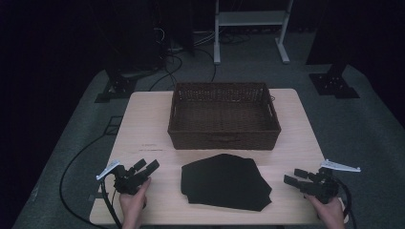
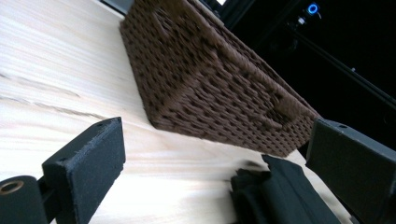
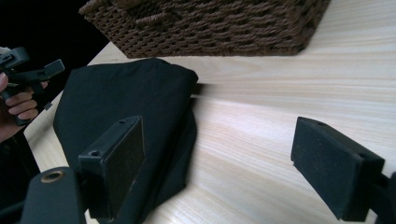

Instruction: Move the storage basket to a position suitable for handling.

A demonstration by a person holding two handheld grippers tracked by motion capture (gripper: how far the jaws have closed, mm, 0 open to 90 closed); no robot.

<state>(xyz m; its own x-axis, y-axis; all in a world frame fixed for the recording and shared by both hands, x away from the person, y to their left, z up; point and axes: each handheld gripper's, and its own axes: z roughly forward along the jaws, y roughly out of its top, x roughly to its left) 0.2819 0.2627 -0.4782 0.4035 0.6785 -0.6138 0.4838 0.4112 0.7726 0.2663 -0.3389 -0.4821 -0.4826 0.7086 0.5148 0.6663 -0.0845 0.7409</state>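
A folded black cloth [image 1: 223, 180] lies flat on the light wooden table [image 1: 148, 125], near its front edge. Behind it stands a brown wicker basket [image 1: 223, 114], seemingly with nothing inside. My left gripper [image 1: 147, 167] rests at the table's front left, open, jaws aimed toward the basket [image 2: 210, 79] and the cloth's corner [image 2: 280, 196]. My right gripper [image 1: 293, 176] sits at the front right, open, pointing left at the cloth [image 3: 126, 98]. Nothing lies between either pair of jaws. Both grippers are clear of the cloth.
A white shelf frame [image 1: 250, 28] and dark stands rise on the grey floor beyond the table. Cables [image 1: 76, 167] trail across the floor at the left. Bare tabletop lies either side of the cloth. The other hand with its gripper [image 3: 28, 74] appears in the right gripper view.
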